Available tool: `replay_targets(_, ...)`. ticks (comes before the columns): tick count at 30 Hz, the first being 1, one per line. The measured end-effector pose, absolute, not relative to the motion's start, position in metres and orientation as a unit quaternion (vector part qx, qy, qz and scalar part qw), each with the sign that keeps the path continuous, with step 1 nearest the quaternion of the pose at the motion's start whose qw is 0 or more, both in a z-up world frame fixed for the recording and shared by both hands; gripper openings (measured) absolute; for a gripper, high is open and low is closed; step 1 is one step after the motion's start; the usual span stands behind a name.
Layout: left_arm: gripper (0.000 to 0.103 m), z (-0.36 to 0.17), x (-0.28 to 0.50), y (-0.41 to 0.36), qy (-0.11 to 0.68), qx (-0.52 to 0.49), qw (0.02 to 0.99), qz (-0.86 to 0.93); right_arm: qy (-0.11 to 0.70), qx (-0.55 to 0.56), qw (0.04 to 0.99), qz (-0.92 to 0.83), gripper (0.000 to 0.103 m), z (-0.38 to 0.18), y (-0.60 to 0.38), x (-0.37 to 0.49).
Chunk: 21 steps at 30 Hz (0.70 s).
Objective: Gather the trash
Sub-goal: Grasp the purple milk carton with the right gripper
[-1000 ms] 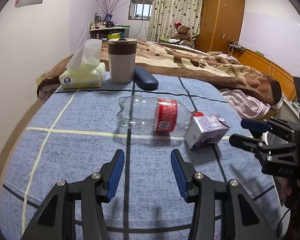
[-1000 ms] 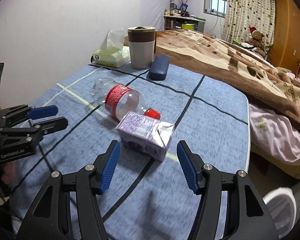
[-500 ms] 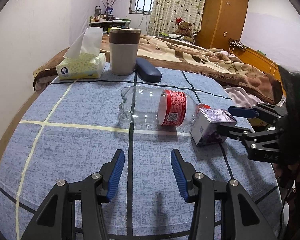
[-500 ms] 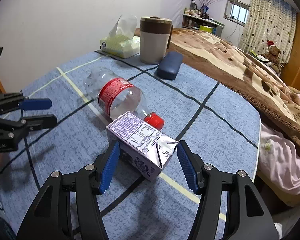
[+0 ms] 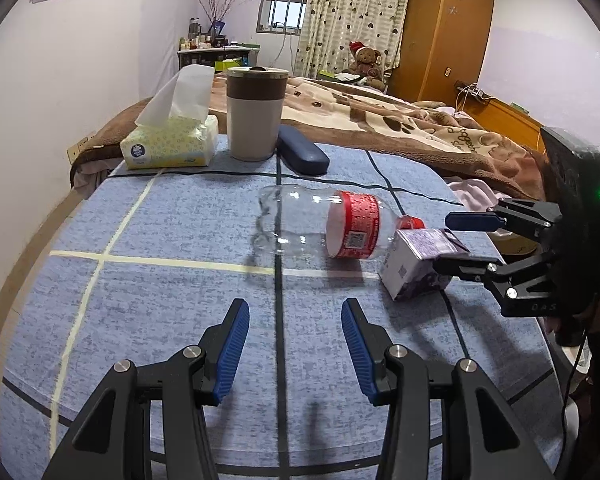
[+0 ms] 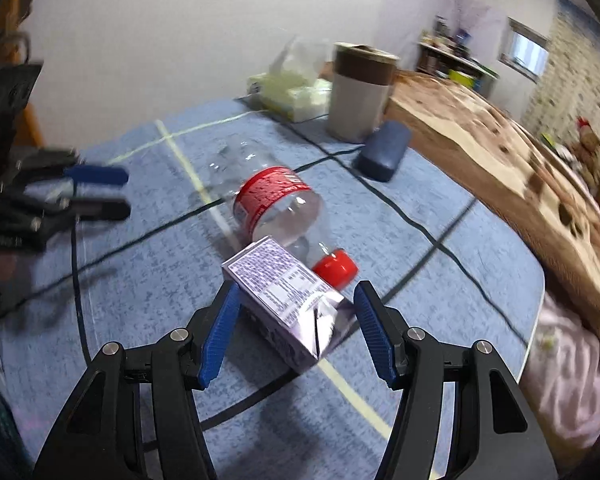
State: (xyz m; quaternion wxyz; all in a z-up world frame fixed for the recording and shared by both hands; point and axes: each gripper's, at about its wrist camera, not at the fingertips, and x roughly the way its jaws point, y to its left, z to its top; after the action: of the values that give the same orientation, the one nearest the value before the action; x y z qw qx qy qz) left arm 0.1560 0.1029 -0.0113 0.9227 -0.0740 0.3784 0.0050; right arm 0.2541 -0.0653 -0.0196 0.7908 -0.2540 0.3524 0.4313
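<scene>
**Trash collection barely begun: carton framed, nothing lifted**

The room is seen first: a bed (image 5: 400, 120) under a brown blanket in the upper right, a wardrobe (image 5: 444, 32) behind it. The blue-clothed desk (image 5: 160, 300) fills the lower frame, with a tissue box (image 5: 170, 144), a cup (image 5: 256, 114) and a dark case (image 5: 303, 151) kept at its far edge. At centre, a clear bottle (image 5: 320, 226) is lying on its side, its cap beside a purple carton (image 6: 284, 300). The carton is bracketed by the spread right gripper (image 6: 294, 330), not yet pinched. The left gripper (image 5: 294, 348) is held spread and empty. Both pieces are judged still to be collected; no bin is shown.
</scene>
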Motion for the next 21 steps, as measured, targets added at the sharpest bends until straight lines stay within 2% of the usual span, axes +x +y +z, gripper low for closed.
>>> replay_targets(5, 0.048, -0.01, 0.156, 0.112, 0.378, -0.078, 0.922, 0.012, 0.352, -0.292, 0.77, 0.445, 0.063, -0.019, -0.057, 0.258)
replay_targets(13, 0.048, -0.006, 0.152, 0.111, 0.375, -0.079, 0.924, 0.01, 0.393, -0.25, 0.737, 0.49, 0.063, -0.006, -0.062, 0.246)
replay_targets(21, 0.048, -0.003, 0.149, 0.109, 0.373, -0.079, 0.925, 0.005, 0.365, -0.326, 0.739, 0.463, 0.063, -0.02, -0.048, 0.247)
